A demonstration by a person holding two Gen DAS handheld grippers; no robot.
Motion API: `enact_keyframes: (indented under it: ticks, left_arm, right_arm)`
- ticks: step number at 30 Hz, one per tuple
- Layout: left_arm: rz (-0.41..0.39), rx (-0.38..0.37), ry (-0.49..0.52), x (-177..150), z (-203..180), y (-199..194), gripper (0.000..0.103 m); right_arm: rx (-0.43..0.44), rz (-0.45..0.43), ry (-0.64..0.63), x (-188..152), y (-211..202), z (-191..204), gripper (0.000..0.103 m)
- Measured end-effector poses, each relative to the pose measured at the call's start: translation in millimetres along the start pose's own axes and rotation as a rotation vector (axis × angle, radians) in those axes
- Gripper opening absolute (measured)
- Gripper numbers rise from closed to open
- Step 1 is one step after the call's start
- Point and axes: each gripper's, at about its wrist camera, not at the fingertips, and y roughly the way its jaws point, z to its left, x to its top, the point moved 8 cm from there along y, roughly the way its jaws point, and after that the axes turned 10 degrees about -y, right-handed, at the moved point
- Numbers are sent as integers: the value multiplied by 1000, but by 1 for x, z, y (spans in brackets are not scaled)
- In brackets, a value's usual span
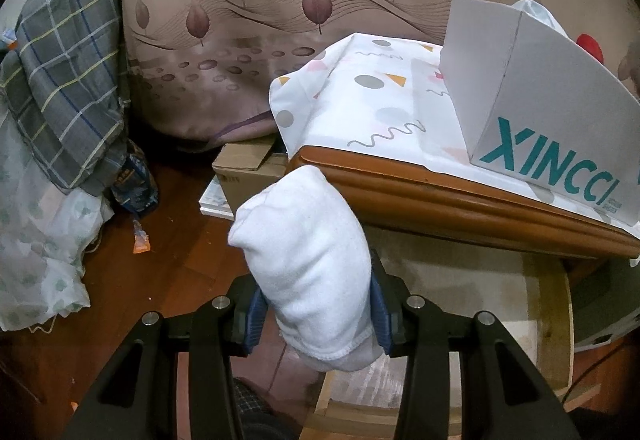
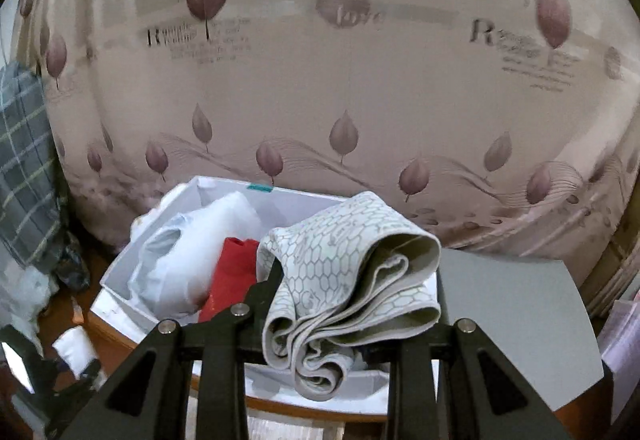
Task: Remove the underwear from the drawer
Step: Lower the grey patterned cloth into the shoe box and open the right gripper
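We are finding the removal step already in hand. The right claw [image 2: 320, 324] is pinching a folded pair of patterned grey underwear [image 2: 352, 280], its jaws drawn narrow on the cloth, and is holding the garment in the air above the white box [image 2: 120, 272], which is sitting on the wooden bench [image 2: 120, 324]. We are judging from its position that the garment is clear of the box rim. A red cloth [image 2: 232, 276] and a pale plastic bag [image 2: 188, 260] are lying inside the box at ten o'clock from the garment.

The left claw [image 1: 316, 316] is gripping a rolled white cloth [image 1: 304, 268] between its blue pads, partly open around the bundle. It is hovering over the open drawer [image 1: 552, 296] below the bench edge [image 1: 440, 196], with the patterned cover [image 1: 380, 108] and the box at one o'clock.

We are reading the next move as a carry and set-down: the right claw needs a free spot away from the box. We cannot tell whether the white roll is underwear.
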Motion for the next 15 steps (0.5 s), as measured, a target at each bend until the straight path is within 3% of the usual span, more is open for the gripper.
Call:
enact_keyframes:
  ticks: [7,15]
  left_arm:
    - [7,-7,2,3,-1,2,40]
    - [19,-21,3,1,-6,6,41]
  right_arm:
    - [23,51,40,-17,60,7,29]
    - [54,79,-2,-33,77,15,33]
